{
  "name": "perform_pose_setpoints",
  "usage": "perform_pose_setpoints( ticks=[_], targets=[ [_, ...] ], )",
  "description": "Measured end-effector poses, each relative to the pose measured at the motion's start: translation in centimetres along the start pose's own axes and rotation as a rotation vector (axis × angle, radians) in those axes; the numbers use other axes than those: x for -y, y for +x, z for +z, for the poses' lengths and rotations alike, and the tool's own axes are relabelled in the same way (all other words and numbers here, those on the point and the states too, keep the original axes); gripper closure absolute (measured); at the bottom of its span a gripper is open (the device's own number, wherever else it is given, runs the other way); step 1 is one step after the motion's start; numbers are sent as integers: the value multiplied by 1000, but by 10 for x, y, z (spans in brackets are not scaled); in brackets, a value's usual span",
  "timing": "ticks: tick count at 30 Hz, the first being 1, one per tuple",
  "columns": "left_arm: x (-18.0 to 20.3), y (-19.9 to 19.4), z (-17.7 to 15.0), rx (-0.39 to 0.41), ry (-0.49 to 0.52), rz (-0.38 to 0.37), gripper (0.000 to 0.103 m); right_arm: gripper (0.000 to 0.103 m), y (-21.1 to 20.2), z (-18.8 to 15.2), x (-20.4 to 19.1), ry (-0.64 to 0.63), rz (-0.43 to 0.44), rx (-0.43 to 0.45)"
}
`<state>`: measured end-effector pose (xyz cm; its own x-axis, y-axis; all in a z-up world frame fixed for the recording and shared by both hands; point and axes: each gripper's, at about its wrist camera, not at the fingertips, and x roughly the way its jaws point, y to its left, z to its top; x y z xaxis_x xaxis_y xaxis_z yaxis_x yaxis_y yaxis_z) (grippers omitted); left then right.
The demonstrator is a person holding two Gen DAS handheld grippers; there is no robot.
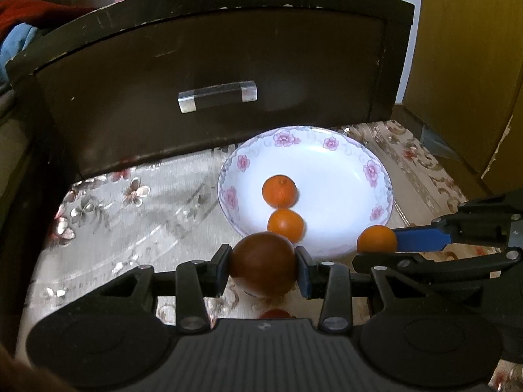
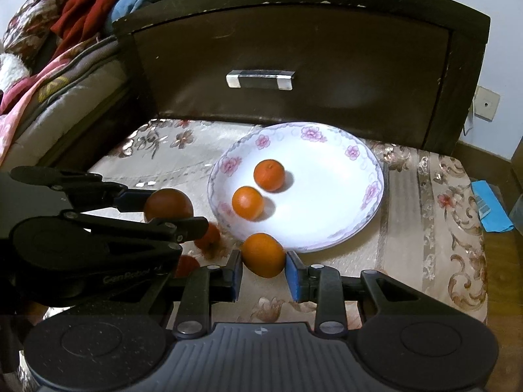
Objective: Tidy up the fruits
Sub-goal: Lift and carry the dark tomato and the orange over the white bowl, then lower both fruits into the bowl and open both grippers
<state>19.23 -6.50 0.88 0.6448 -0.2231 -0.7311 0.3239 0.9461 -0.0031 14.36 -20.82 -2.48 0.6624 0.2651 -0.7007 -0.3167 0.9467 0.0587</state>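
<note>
Orange on white: two oranges (image 2: 258,187) already sit in the flowered plate (image 2: 343,228). The right gripper (image 2: 264,272) fingers clamp a third orange (image 2: 264,254) at the plate's 7 o'clock rim, and the left gripper (image 1: 264,269) fingers squeeze a dark reddish fruit (image 1: 263,263) just outside. Small red fruits (image 2: 209,236) wait on the desk (image 2: 425,228); I'd call it roughly halfway.

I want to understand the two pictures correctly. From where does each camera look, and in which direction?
Left wrist: on left gripper, looking forward and down at dark red fruit, plate; right gripper enters at right.
Right wrist: on right gripper, facing orange; left gripper at left.
Shared: plate, two oranges inside, drawer handle.
</note>
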Motion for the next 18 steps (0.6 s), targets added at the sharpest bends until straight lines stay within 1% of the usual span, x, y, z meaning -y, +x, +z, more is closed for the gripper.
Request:
perform_pose_setpoints(
  ticks=[10, 18],
  targets=[
    [1, 22, 20, 10, 9, 7, 56, 77, 15, 15, 15, 20, -6, 12],
    [1, 40, 26, 6, 7, 8, 56, 77, 33, 22, 25, 23, -16, 14]
  ],
)
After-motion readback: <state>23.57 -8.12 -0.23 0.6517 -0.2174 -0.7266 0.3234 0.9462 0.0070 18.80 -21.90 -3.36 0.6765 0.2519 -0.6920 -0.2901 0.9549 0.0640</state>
